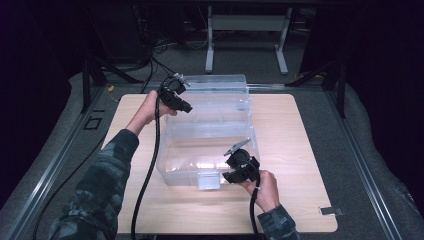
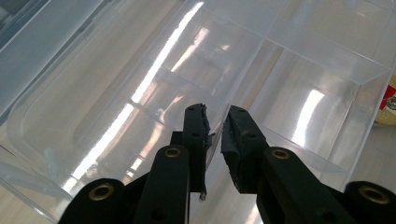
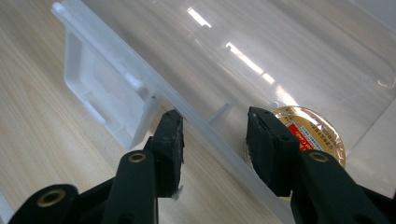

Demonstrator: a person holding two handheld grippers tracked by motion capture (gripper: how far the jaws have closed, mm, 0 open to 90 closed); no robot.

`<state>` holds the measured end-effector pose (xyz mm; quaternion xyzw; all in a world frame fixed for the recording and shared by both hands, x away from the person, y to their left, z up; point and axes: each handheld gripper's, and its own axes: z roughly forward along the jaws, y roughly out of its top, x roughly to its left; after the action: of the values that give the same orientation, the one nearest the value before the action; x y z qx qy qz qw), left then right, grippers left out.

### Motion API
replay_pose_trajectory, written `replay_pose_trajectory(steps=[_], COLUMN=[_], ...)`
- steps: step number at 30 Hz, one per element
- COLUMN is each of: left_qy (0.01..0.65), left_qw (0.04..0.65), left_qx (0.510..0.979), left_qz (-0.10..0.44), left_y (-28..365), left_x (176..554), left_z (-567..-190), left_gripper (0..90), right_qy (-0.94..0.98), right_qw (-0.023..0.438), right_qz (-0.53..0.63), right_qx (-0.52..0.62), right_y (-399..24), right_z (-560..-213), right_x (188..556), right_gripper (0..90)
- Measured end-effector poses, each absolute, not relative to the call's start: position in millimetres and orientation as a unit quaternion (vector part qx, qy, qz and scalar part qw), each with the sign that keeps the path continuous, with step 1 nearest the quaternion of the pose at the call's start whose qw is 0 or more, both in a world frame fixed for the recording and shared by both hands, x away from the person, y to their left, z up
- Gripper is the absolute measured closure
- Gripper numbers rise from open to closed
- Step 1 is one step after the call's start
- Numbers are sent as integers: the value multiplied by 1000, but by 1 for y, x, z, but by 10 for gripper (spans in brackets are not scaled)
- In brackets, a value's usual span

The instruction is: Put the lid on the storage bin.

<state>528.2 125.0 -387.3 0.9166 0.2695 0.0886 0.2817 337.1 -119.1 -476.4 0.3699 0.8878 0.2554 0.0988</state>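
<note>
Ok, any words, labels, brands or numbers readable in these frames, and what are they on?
No text can be read.
Round gold-lidded item seen through the clear plastic box: red and white label with print, too small and blurred to read.
The same item at the edge of the left gripper view: a red and white corner of the label, unreadable.
The box and wooden table: no markings seen.

In the right gripper view, a round gold-lidded tin [image 3: 308, 133] sits half hidden behind the right tool [image 3: 215, 140], its red label too blurred to read. In the left gripper view, the picture's right edge cuts that tin [image 2: 386, 108] to a sliver.
</note>
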Motion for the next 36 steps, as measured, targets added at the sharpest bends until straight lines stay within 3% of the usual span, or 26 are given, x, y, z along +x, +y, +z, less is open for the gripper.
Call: replay_pose_trajectory(steps=[36], left_qy=[236], left_qw=[299], left_qx=[917], left_qz=[117], left_y=[118], left_x=[493], left_z=[-364], left_gripper=[819], right_qy=[877], right_qw=[124], right_qz=[245], right_qx=[394], right_y=[-117], right_z=[-478], right_x=[348], right_gripper=[507])
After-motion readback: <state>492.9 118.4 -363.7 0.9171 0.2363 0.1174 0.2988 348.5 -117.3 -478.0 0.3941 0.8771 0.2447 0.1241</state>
